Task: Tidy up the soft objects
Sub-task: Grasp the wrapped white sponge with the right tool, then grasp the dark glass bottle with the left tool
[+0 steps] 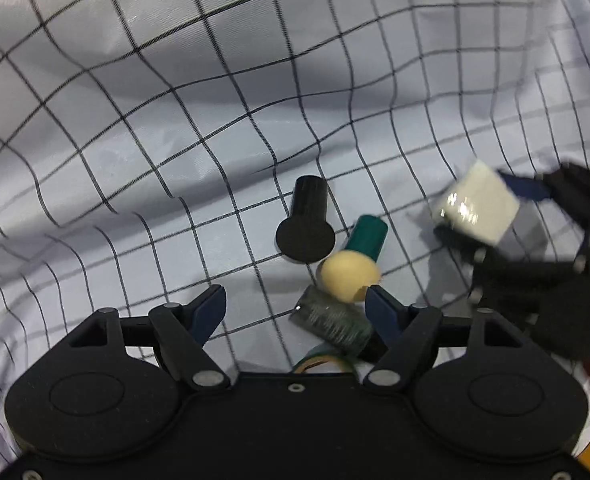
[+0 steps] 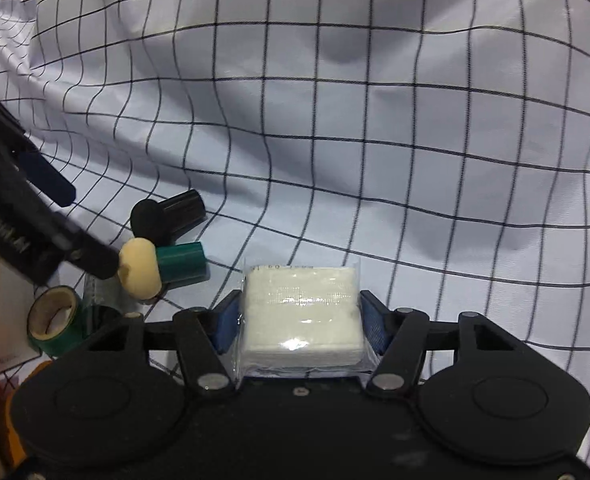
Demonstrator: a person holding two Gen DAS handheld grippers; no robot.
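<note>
While the left hand-held gripper (image 1: 295,300) hovered half-open and empty over the cream-headed stamp (image 1: 349,276), the right hand-held gripper (image 2: 301,316) clamped the wrapped white gauze pad (image 2: 303,316) just beside it, apparently to carry it off the checked cloth (image 2: 415,160).

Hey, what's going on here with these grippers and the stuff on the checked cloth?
A person is sorting small soft items on a white cloth with a black grid. The right hand-held gripper is clamped on a white plastic-wrapped gauze pad, both blue pads against its sides. The left hand-held gripper stands open above a cluster: a cream foam applicator with a green handle, a black foam applicator and a dark green tape roll. It holds nothing.
</note>
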